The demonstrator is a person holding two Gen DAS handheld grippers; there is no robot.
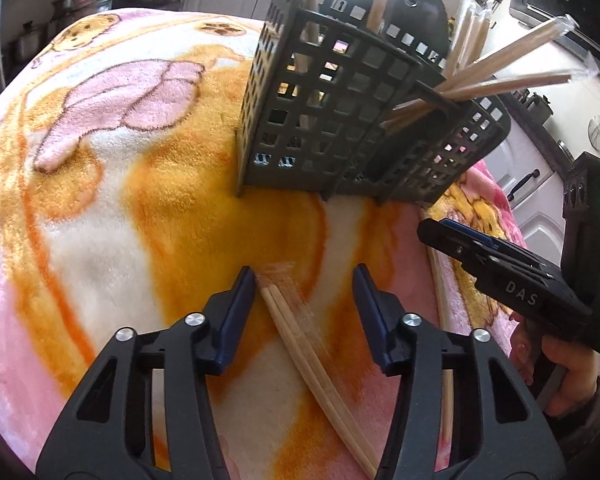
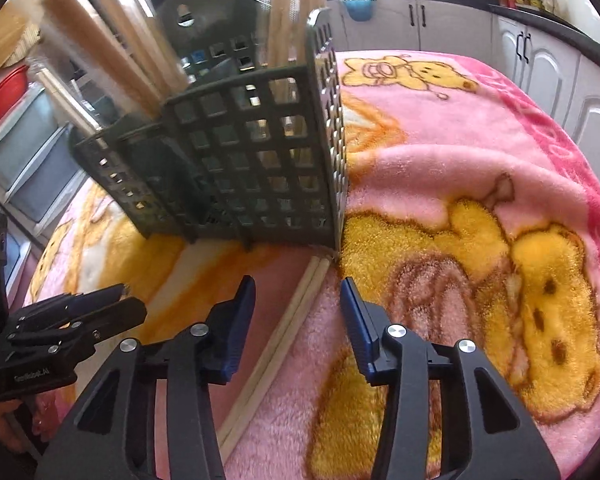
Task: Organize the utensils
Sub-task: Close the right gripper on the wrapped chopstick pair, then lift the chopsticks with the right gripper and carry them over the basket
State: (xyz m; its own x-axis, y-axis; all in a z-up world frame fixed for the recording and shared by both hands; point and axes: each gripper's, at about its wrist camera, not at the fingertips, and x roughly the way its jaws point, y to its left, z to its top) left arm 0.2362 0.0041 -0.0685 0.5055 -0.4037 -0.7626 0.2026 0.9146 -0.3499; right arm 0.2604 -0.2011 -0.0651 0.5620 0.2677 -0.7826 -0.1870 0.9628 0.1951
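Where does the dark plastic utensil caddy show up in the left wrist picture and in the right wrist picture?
Left wrist view: the utensil caddy stands upper centre-right on the blanket, wrapped chopsticks sticking out of it.
Right wrist view: the utensil caddy stands upper centre-left, beyond the open jaws.
Shared landmark: the pink and orange cartoon blanket under it.

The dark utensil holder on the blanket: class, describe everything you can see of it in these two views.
The utensil holder is dark grey-green, plastic-looking, with walls pierced by square grid holes and a taller rounded back panel with hanging holes. It has a tall compartment and a lower one beside it. It stands upright on the fleecy cartoon blanket. Wrapped chopsticks stick out of both compartments, some leaning outward. A loose chopstick pair on the blanket reaches its base corner. Neither gripper touches it.
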